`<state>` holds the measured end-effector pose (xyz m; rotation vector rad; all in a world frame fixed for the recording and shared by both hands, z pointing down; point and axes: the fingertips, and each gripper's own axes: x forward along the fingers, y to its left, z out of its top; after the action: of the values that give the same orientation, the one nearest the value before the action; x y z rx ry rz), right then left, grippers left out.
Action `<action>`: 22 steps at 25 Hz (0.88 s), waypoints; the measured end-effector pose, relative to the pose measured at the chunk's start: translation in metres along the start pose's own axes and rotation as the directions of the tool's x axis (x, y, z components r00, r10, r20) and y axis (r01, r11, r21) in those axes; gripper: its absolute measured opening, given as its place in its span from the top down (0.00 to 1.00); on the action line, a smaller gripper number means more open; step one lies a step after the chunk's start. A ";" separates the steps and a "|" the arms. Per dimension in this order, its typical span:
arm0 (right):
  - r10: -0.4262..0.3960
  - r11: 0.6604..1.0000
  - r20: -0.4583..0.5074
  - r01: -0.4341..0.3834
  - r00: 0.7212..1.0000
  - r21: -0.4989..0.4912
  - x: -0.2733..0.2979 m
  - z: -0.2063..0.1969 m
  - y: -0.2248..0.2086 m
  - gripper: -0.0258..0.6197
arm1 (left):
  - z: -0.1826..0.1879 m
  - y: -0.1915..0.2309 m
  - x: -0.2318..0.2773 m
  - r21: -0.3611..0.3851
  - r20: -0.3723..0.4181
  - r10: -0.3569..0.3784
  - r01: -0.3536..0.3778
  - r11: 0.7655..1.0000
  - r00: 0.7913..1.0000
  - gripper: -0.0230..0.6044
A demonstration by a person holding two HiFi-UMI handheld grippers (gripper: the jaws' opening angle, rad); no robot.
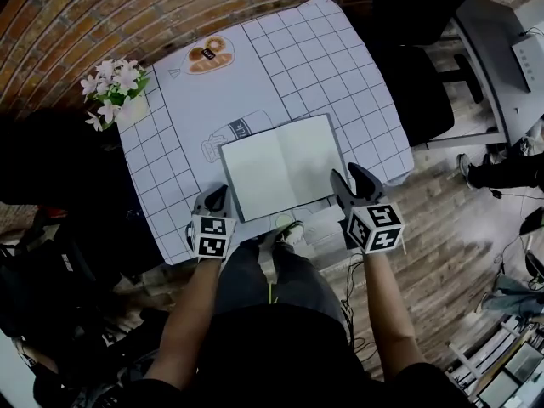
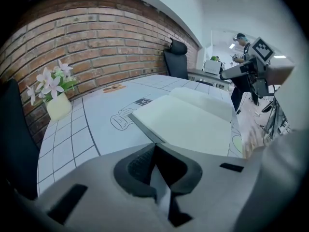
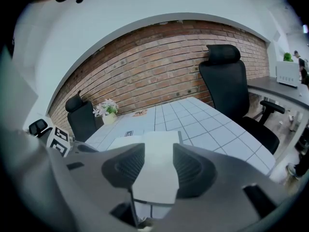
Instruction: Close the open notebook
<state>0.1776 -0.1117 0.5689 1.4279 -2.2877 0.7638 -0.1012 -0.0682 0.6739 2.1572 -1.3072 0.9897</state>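
Here, open notebook (image 1: 285, 167) flat between left tongs (image 1: 220, 191) and right tongs (image 1: 347, 174).

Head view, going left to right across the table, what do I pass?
Flowers → left tongs → notebook → right tongs

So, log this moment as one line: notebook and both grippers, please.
notebook: open, lying flat | left gripper: shut, empty, by near-left corner | right gripper: open, at right page edge, no grip
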 end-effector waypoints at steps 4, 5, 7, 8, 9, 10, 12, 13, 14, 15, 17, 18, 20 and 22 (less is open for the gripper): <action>-0.001 1.000 -0.013 0.001 1.000 0.005 0.003 -0.003 -0.005 0.68 | 0.001 -0.003 0.001 0.031 -0.014 0.000 0.000 1.000 1.000 0.92; 0.000 1.000 -0.021 0.000 1.000 0.009 0.005 -0.005 -0.007 0.67 | 0.001 -0.005 0.002 0.048 -0.017 0.000 0.000 0.999 1.000 0.92; -0.003 1.000 -0.041 0.003 0.999 0.011 0.008 -0.010 -0.012 0.67 | 0.002 -0.007 0.003 0.086 -0.027 0.002 0.000 0.996 1.000 0.92; -0.007 1.000 -0.055 0.007 0.998 0.011 0.011 -0.014 -0.015 0.67 | 0.002 -0.008 0.004 0.097 -0.031 0.003 0.000 0.995 1.000 0.92; -0.010 1.000 -0.071 0.011 0.997 0.014 0.013 -0.019 -0.018 0.66 | 0.002 -0.008 0.004 0.104 -0.034 0.004 0.000 0.995 0.999 0.92; -0.011 1.000 -0.086 0.013 0.996 0.023 0.016 -0.024 -0.020 0.66 | 0.002 -0.008 0.004 0.111 -0.036 0.006 -0.002 0.994 0.999 0.92; -0.001 0.998 -0.110 0.007 0.994 0.057 0.023 -0.032 -0.024 0.64 | 0.001 -0.006 0.003 0.123 -0.036 0.014 -0.009 0.992 0.999 0.92; 0.004 0.997 -0.120 0.005 0.993 0.073 0.026 -0.035 -0.026 0.63 | 0.001 -0.005 0.003 0.125 -0.035 0.018 -0.014 0.992 0.999 0.92; 0.004 0.996 -0.126 0.007 0.992 0.084 0.029 -0.038 -0.029 0.63 | 0.000 -0.005 0.002 0.125 -0.034 0.021 -0.017 0.992 0.999 0.92; 0.001 0.996 -0.131 0.011 0.991 0.090 0.031 -0.039 -0.032 0.62 | 0.001 -0.005 0.002 0.125 -0.034 0.023 -0.019 0.992 0.999 0.92; -0.004 0.995 -0.134 0.018 0.991 0.103 0.034 -0.040 -0.038 0.62 | 0.001 -0.006 0.002 0.122 -0.033 0.024 -0.019 0.992 0.999 0.92; -0.004 0.994 -0.135 0.019 0.991 0.111 0.036 -0.040 -0.041 0.62 | 0.001 -0.006 0.003 0.121 -0.031 0.024 -0.020 0.992 0.999 0.92; -0.002 0.993 -0.138 0.018 0.990 0.118 0.041 -0.040 -0.042 0.62 | 0.002 -0.006 0.003 0.117 -0.028 0.025 -0.022 0.993 0.999 0.92; -0.002 0.993 -0.145 0.020 0.989 0.118 0.046 -0.041 -0.043 0.62 | 0.002 -0.006 0.003 0.114 -0.024 0.028 -0.025 0.993 0.999 0.92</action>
<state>0.1961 -0.1351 0.6378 1.3850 -2.1551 0.9818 -0.0944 -0.0680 0.6747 2.2081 -1.2992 1.1240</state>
